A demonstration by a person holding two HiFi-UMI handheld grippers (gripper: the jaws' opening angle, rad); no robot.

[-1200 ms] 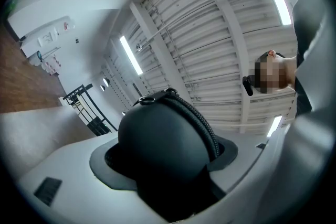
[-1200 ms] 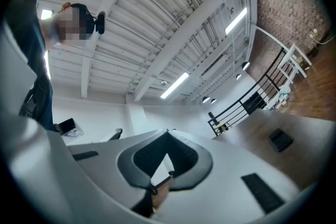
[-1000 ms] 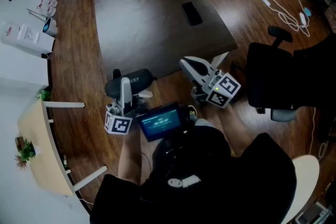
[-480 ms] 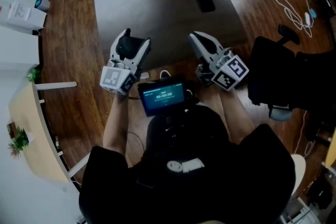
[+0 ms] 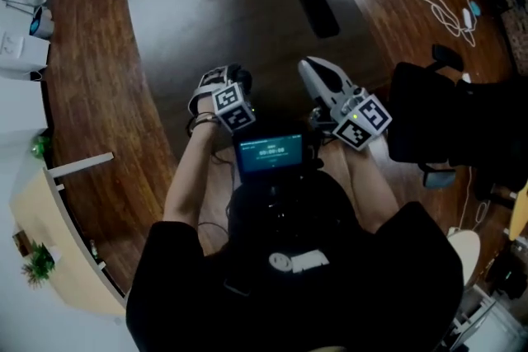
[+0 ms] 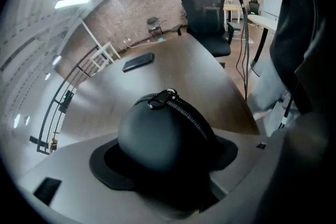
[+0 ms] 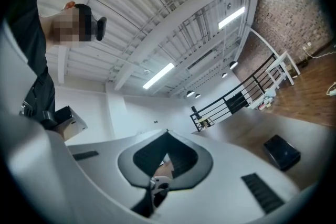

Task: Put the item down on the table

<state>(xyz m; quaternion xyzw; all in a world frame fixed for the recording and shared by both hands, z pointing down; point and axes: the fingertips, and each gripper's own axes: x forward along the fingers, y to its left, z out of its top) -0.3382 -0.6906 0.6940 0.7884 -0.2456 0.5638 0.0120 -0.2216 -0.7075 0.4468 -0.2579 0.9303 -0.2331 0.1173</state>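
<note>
My left gripper point(image 5: 226, 80) is shut on a black rounded zip case point(image 6: 163, 136), whose zipper runs over its top. In the head view the case point(image 5: 240, 79) is a dark lump at the jaws, just over the near edge of the dark grey table point(image 5: 206, 4). My right gripper point(image 5: 308, 64) hovers beside it to the right, apart from the case. Its black pads point(image 7: 181, 160) stand together with only a small gap. A small metal bit shows low between them, and I cannot tell what it is.
A flat black phone-like thing point(image 5: 320, 14) lies on the table beyond the grippers. A black office chair point(image 5: 429, 124) stands at the right. White cables point(image 5: 437, 0) trail on the wooden floor. A lit screen point(image 5: 271, 152) sits at the person's chest.
The left gripper came up from low beside the person's legs with the case and turned in toward the table's near edge. The right gripper has barely shifted.
</note>
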